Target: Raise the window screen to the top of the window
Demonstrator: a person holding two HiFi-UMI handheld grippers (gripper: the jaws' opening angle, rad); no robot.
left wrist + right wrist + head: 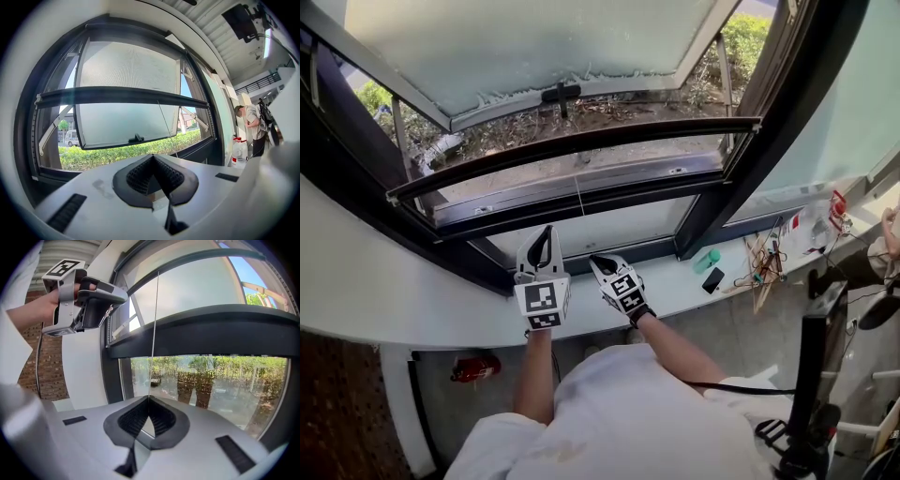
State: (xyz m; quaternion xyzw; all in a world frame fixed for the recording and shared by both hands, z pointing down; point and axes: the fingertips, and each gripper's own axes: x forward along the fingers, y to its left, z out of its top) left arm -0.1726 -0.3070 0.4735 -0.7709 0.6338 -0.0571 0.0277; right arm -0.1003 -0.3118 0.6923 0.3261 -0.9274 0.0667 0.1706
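One taut cord (154, 324) runs from screen bar (211, 331) into clamped right tongs (149, 399).

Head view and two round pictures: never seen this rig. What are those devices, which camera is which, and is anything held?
A person at a window holds a gripper in each hand. The head view looks down from a camera on their head; each round picture comes from a camera on one gripper, looking along its jaws. The right gripper is shut on the cord running up to the screen's dark bar. The left gripper is shut and empty. On the sill lie a phone and a green object.
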